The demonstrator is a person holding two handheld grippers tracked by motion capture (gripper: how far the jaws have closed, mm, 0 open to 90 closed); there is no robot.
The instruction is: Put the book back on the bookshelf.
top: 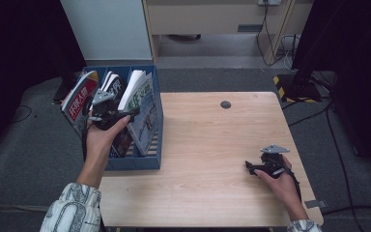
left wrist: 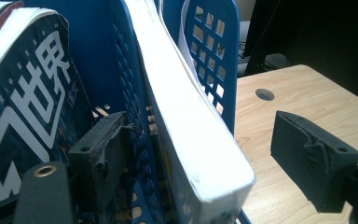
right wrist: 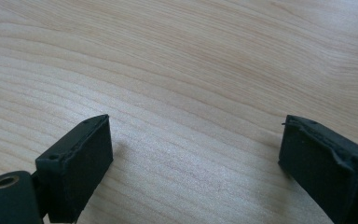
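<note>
A: Left tool (left wrist: 193, 154)?
B: Jaws spread wide, gripping nothing; the white-edged book (left wrist: 186, 135) stands between them in the blue file rack (left wrist: 212, 51), its lower end cut off.
A: Right tool (right wrist: 196, 163)?
B: Wide open over bare desk (right wrist: 182, 60).

The left tool (left wrist: 200, 154) has its jaws spread wide around a white-edged book (left wrist: 186, 135), neither pad pressing it. The book leans inside a blue slotted rack (left wrist: 212, 51), beside a dark-covered book (left wrist: 23, 116). The wooden bench (left wrist: 303, 107) lies to the right.

High view overlooks the table (top: 212, 145); gripper views sit close, seemingly sharing only its wood.
</note>
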